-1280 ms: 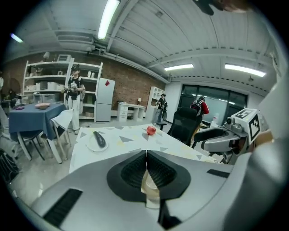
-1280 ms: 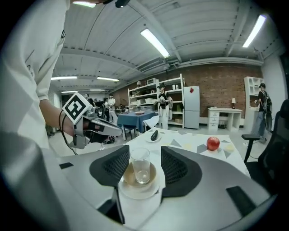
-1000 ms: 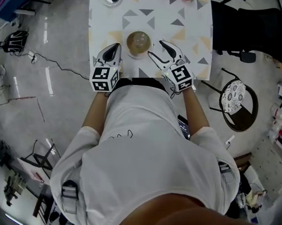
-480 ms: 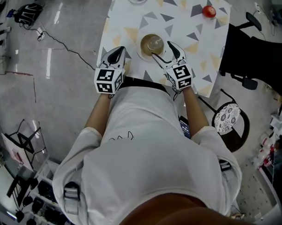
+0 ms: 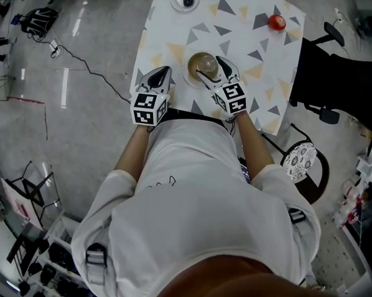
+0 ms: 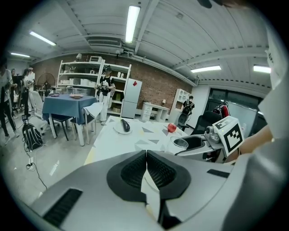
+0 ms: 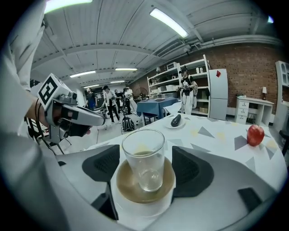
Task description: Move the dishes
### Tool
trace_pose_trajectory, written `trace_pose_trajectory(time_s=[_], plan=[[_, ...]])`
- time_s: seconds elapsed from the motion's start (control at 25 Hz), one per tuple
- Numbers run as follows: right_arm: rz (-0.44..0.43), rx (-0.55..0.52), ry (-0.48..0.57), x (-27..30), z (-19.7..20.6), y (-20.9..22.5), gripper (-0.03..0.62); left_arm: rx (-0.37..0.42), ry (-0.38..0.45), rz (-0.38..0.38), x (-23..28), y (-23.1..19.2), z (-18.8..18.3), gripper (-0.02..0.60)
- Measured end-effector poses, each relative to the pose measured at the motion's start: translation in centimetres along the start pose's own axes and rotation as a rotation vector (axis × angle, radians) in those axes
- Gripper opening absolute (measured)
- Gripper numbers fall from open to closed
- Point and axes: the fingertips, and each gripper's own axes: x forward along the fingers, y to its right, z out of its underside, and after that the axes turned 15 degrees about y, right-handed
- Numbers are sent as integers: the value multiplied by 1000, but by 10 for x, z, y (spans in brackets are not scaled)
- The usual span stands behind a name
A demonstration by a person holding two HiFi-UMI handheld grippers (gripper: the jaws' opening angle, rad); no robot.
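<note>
A clear empty glass (image 7: 143, 155) stands upright on a brown saucer (image 7: 145, 185) near the front edge of the patterned table (image 5: 169, 30). My right gripper (image 7: 146, 158) straddles glass and saucer; its jaws have just been opening and stand wide, pads clear of the glass. From the head view the glass (image 5: 207, 66) sits between the right gripper's fingers (image 5: 227, 67). My left gripper (image 5: 157, 77) is left of the saucer, over the table's front edge. In the left gripper view it (image 6: 145, 170) is shut with nothing in it.
A red apple (image 5: 277, 22) lies at the far right of the table. A white plate with a dark object (image 5: 185, 0) sits at the far edge. A black chair (image 5: 329, 67) and a round stool (image 5: 302, 159) stand to the right. People and shelves fill the room behind.
My right gripper has come forward from the saucer's right side, and its wider jaws now sit on both sides of the glass. The left gripper has edged forward slightly.
</note>
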Motion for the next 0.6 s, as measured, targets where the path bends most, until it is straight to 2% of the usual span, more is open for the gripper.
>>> trace_pose_trajectory(time_s=[0.16, 0.32, 0.6], plan=[[-10, -7, -10, 8, 0, 1, 351, 0, -2, 13, 5, 5, -1, 21], [-4, 4, -11, 10, 0, 4, 281, -10, -20, 14, 8, 10, 3, 21], [2, -26, -9, 8, 2, 4, 277, -3, -17, 23, 12, 16, 3, 21]])
